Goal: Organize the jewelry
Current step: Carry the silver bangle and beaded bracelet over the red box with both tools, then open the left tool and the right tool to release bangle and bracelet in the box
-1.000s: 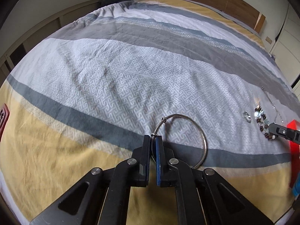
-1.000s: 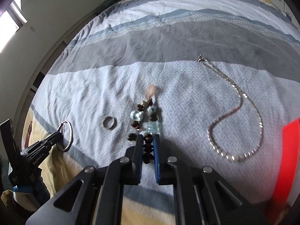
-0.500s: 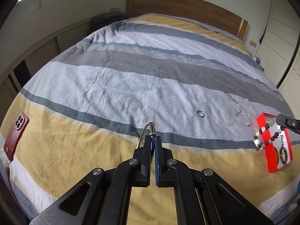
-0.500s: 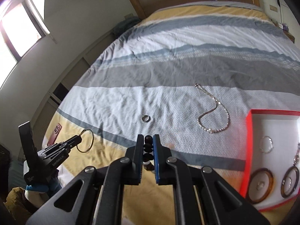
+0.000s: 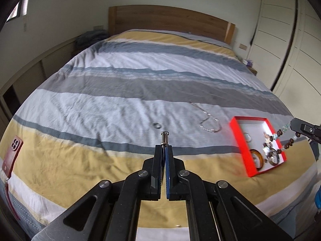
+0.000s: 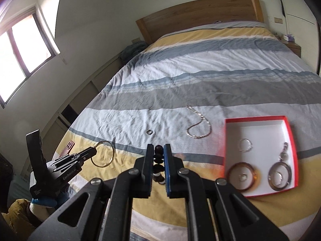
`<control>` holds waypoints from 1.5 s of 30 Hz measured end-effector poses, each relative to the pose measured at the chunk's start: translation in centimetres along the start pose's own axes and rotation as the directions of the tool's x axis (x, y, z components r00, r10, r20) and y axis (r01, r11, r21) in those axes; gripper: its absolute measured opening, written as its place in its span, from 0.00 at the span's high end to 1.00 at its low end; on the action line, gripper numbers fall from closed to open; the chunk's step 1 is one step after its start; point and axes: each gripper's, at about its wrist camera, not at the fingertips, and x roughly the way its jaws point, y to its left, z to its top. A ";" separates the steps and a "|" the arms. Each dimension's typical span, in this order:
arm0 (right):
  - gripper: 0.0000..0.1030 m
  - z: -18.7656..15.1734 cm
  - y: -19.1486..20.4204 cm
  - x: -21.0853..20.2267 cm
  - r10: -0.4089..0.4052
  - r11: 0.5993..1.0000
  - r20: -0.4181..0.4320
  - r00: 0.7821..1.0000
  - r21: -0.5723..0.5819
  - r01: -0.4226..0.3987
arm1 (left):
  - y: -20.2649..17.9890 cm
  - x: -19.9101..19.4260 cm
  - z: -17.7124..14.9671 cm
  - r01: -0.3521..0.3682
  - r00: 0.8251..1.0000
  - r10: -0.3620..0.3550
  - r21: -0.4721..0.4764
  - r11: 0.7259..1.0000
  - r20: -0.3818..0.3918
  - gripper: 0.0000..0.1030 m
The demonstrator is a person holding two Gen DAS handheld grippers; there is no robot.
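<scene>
The red box (image 6: pixel 289 132) sits on the bed (image 6: pixel 180 84) near its foot, with a few bangles and small rings lying inside on the white lining. Just left of the box a silver chain (image 6: pixel 198 129) lies on the cover, and further left a small ring (image 6: pixel 149 132). Above the bed, the right gripper (image 6: pixel 158 156) is clamped on a beaded bracelet (image 5: pixel 280 140) beside the box, while far left of it the left gripper (image 5: pixel 164 150) is pinched tight on a thin wire bangle (image 6: pixel 104 154).
</scene>
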 end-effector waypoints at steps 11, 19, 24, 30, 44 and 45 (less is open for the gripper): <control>0.92 -0.7 -9.2 -5.3 -0.129 0.986 0.037 0.991 0.112 0.124 | -12.5 2.5 1.7 0.171 0.985 -0.169 0.141 0.975 -0.032 0.97; 0.91 -0.5 -15.4 -3.9 -0.170 0.970 0.003 0.985 0.176 0.167 | -20.6 7.2 2.1 0.265 0.963 -0.243 0.230 0.936 -0.119 0.97; 0.91 0.4 -18.6 -1.1 -0.166 0.965 -0.028 0.986 0.202 0.168 | -23.9 10.8 2.0 0.283 0.954 -0.243 0.264 0.922 -0.173 0.97; 0.91 1.9 -21.9 2.8 -0.156 0.960 -0.050 0.986 0.228 0.163 | -26.4 15.4 2.8 0.266 0.955 -0.213 0.280 0.922 -0.205 0.97; 0.91 -2.8 -26.2 8.4 -0.184 0.946 -0.194 0.964 0.231 0.227 | -27.1 20.8 1.4 0.229 0.952 -0.157 0.273 0.934 -0.264 0.97; 0.91 -2.9 -26.3 8.4 -0.188 0.946 -0.197 0.962 0.227 0.231 | -26.9 21.0 1.2 0.228 0.950 -0.154 0.265 0.937 -0.271 0.97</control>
